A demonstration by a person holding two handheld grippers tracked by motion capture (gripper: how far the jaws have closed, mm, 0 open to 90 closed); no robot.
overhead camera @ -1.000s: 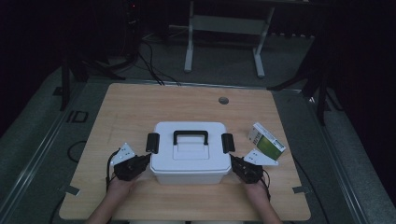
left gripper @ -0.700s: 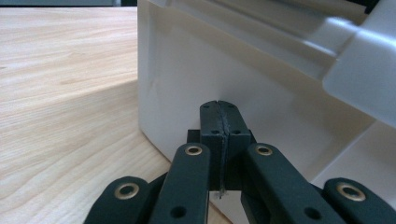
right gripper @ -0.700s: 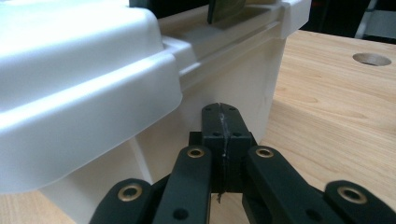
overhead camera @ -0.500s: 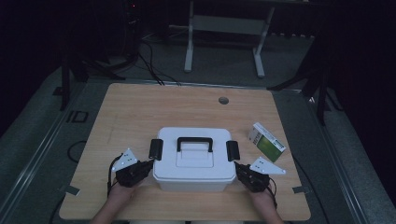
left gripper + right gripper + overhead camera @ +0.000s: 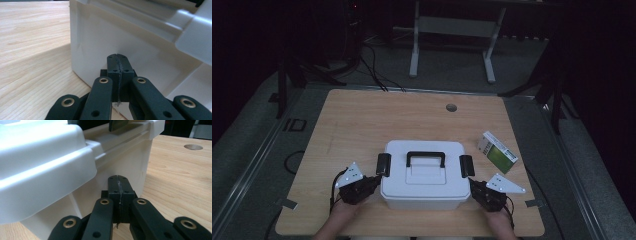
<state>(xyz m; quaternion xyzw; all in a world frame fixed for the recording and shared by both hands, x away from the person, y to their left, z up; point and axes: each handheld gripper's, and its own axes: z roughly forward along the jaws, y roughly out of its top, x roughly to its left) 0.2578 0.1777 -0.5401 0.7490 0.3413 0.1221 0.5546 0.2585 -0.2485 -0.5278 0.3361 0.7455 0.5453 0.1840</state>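
step: sliding white latch-lid storage box (image 5: 422, 182) between clenched, empty left tongs (image 5: 117, 58) and right tongs (image 5: 119, 180) | advice: press both ends evenly, low, flat on surface (image 5: 362, 120)

A light wooden table (image 5: 362, 120) carries a white plastic lidded box (image 5: 422, 192) between the tongs and a green-white carton (image 5: 498, 151) beyond the right tong.
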